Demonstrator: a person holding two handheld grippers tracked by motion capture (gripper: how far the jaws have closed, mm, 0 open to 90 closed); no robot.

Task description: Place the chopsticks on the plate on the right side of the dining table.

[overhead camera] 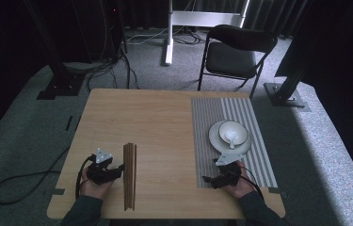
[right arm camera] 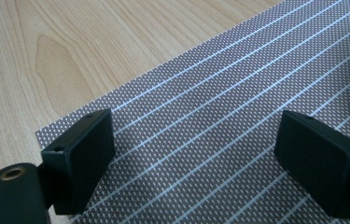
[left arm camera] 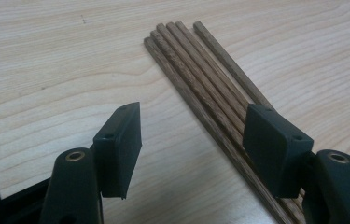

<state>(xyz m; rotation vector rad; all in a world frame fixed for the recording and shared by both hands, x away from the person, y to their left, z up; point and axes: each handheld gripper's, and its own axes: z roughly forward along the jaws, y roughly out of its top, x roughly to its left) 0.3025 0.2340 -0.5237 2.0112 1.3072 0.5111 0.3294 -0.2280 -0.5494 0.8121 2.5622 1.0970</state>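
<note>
In the lower middle of the high view the chopsticks (overhead camera: 129, 175) lie lengthwise on the worktop (overhead camera: 160, 122), just right of the wide-open left claw (overhead camera: 116, 170), while the right claw (overhead camera: 208, 179), also wide, is well apart.

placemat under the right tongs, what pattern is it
Grey dotted weave with thin white stripes on the placemat, clearest in the right gripper view.

1. Chopsticks (overhead camera: 129, 175) lie bundled on the surface (overhead camera: 155, 122), left of centre.
2. The left gripper (overhead camera: 117, 168) sits just left of them.
3. A placemat (overhead camera: 247, 113) covers the right side.
4. On it rests a plate (overhead camera: 214, 137), bowl (overhead camera: 240, 129) and spoon (overhead camera: 231, 138) inside.
5. The right gripper (overhead camera: 208, 179) hovers over the placemat's near edge.
</note>
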